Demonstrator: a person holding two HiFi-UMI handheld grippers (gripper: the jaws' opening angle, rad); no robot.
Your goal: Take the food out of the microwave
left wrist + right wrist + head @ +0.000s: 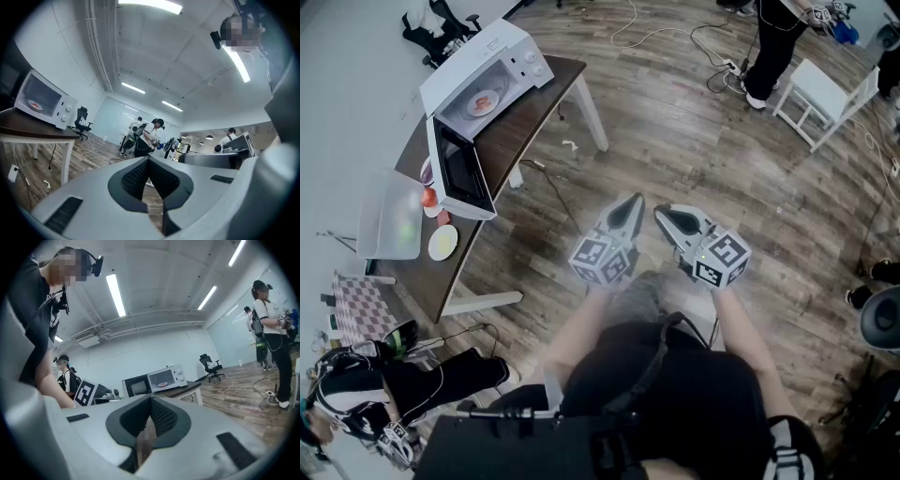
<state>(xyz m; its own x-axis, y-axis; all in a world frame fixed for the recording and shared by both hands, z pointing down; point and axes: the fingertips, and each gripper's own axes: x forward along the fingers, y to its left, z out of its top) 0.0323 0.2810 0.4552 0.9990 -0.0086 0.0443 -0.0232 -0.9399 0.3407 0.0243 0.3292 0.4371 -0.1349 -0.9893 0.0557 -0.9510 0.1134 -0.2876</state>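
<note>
The food [485,99] inside the microwave [511,47] is too small to identify. The far standing person [773,47] is cut off by the picture's top edge.

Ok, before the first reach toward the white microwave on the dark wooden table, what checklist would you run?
1. door of the white microwave swung open: ok.
2. white plate of food visible inside the cavity: ok.
3. left gripper empty: ok; jaws shut, so not ok for a grasp.
4. right gripper empty: ok; jaws shut, so not ok for a grasp.
5. grippers near the microwave: not ok, both are by the person's body, well apart from the dark wooden table.
</note>
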